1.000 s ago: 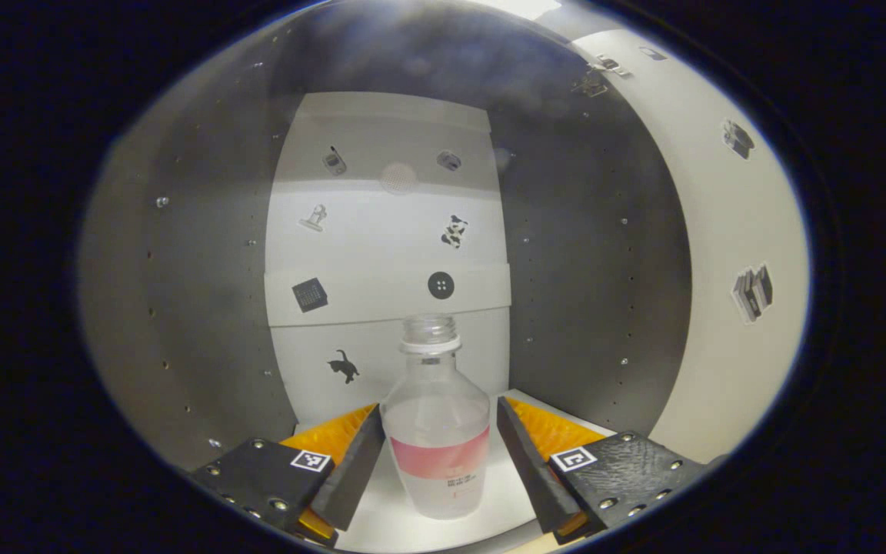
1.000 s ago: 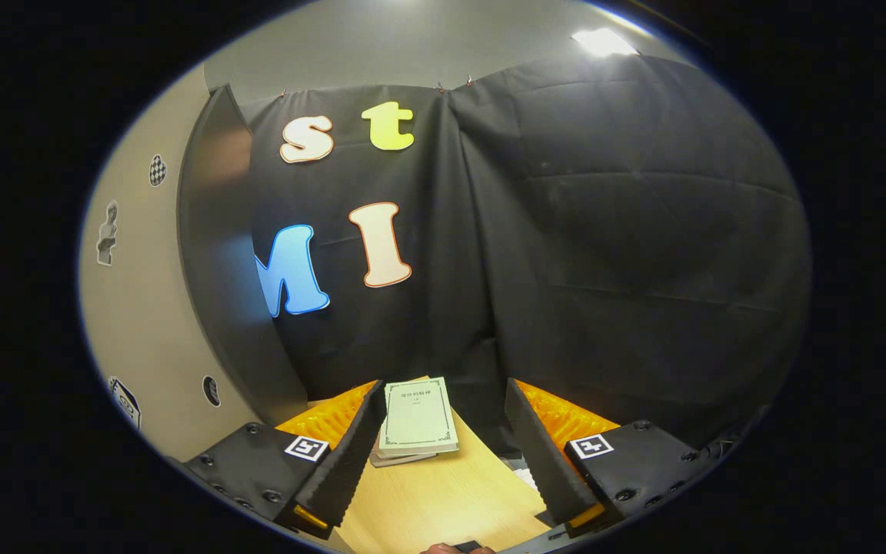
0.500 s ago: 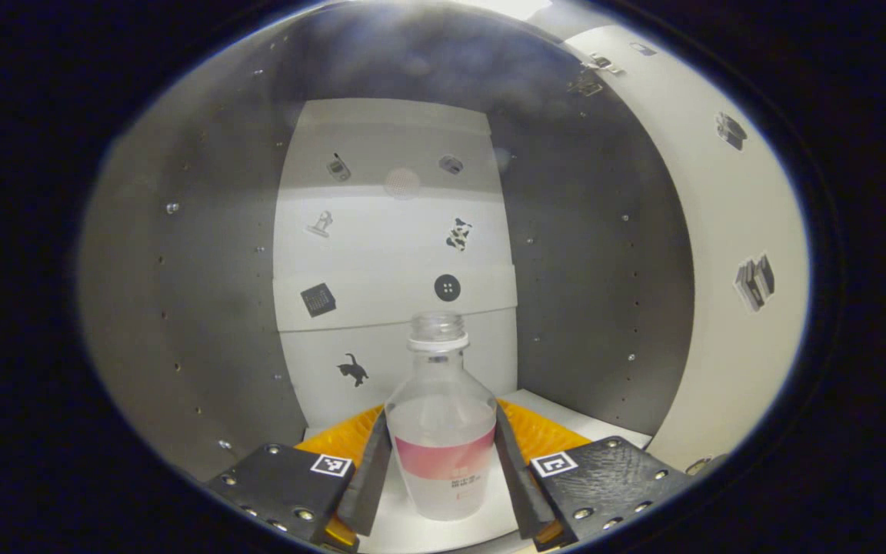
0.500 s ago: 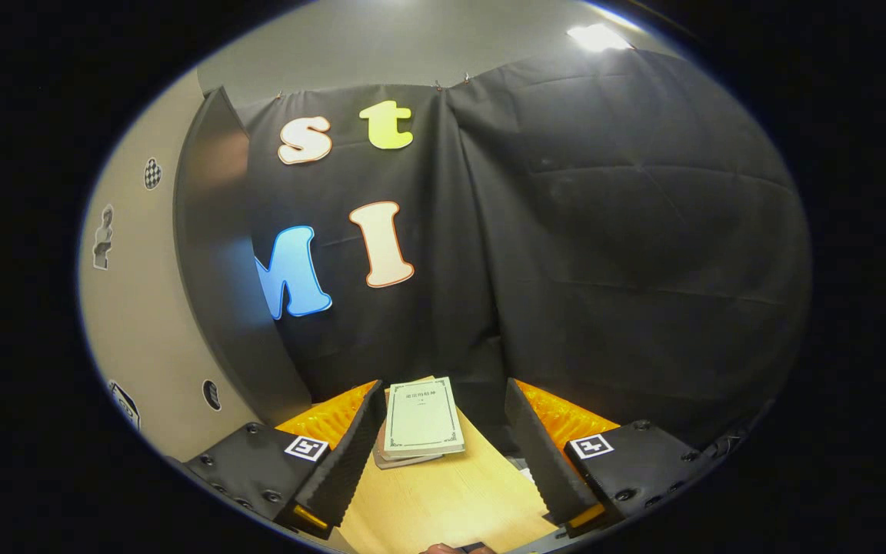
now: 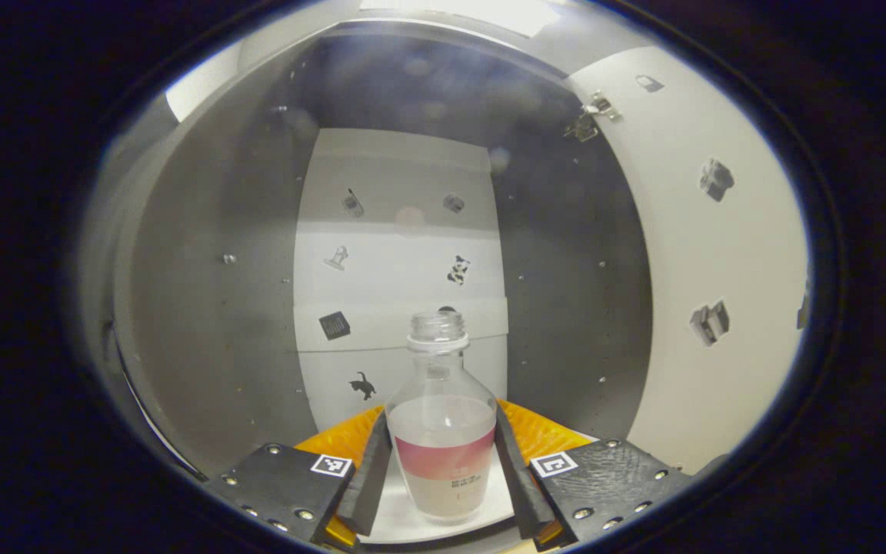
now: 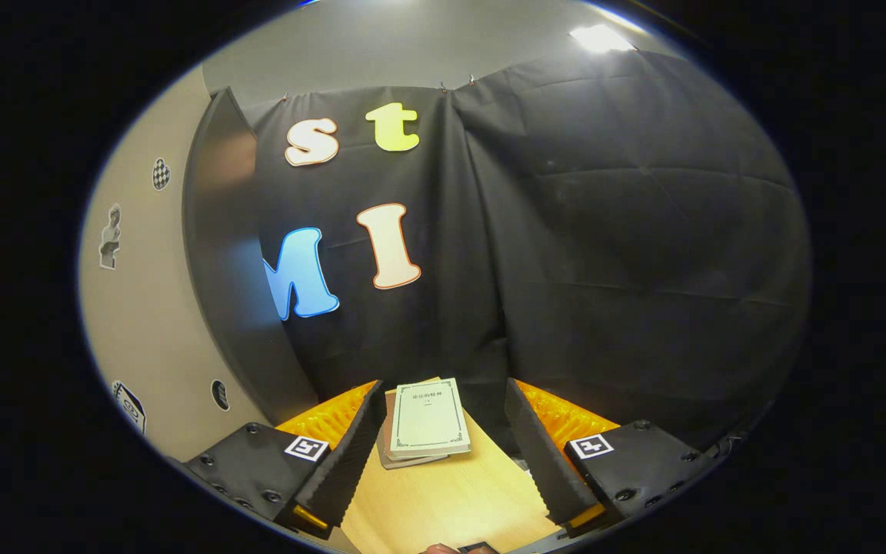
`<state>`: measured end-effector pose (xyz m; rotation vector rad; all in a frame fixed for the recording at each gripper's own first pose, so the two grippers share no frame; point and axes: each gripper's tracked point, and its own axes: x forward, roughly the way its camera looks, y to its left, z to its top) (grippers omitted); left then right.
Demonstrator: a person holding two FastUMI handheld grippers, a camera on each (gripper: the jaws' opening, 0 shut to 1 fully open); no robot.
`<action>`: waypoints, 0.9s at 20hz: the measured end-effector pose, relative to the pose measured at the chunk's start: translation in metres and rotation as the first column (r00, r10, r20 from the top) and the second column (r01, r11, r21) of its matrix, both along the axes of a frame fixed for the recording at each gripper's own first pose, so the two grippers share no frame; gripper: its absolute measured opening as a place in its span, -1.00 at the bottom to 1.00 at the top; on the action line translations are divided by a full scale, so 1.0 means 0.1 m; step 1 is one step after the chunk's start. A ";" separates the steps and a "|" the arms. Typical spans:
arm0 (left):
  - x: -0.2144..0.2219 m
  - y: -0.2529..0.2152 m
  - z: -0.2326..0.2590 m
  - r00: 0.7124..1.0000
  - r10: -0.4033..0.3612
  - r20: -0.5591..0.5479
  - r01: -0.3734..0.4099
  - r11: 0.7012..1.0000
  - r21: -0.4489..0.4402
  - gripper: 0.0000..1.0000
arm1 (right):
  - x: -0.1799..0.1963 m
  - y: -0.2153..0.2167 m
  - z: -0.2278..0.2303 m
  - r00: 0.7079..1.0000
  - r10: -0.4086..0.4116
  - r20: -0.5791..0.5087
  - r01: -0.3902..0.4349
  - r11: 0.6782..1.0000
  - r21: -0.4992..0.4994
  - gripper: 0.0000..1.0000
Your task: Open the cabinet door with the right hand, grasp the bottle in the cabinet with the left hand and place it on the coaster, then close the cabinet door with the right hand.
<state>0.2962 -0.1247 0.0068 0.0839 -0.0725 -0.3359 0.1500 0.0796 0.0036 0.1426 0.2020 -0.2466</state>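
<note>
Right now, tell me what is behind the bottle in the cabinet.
Behind the bottle stands the cabinet's pale back wall with small stickers: a cat, a dark square, a cow pattern. The bottle's neck covers part of one dark sticker. The left gripper is closed on the bottle.

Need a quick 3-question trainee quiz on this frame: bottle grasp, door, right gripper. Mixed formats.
1. True or false: the left gripper has both fingers against the bottle.
2. The bottle's mouth is: A) capped B) uncapped C) hidden.
3. Fill in: between the right gripper's fingers lies a stack of ____ on the wooden table.

Key: 1 true; 2 B; 3 books. The cabinet door stands open.
</note>
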 end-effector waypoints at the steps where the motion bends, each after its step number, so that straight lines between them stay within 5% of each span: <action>1: -0.10 0.03 0.06 1.000 -0.007 0.008 0.007 1.000 -0.003 0.36 | -0.01 0.01 -0.01 1.000 0.004 0.000 -0.004 1.000 0.002 0.96; 8: -0.86 0.55 0.36 0.996 0.036 0.085 -0.034 0.999 -0.019 0.37 | -0.02 0.08 0.02 1.000 0.030 0.011 -0.030 1.000 0.001 0.96; 18: -1.66 2.10 -0.13 0.958 0.281 0.054 -0.281 0.960 -0.013 0.38 | -0.05 0.10 0.07 0.998 0.044 0.038 -0.043 0.999 -0.020 0.96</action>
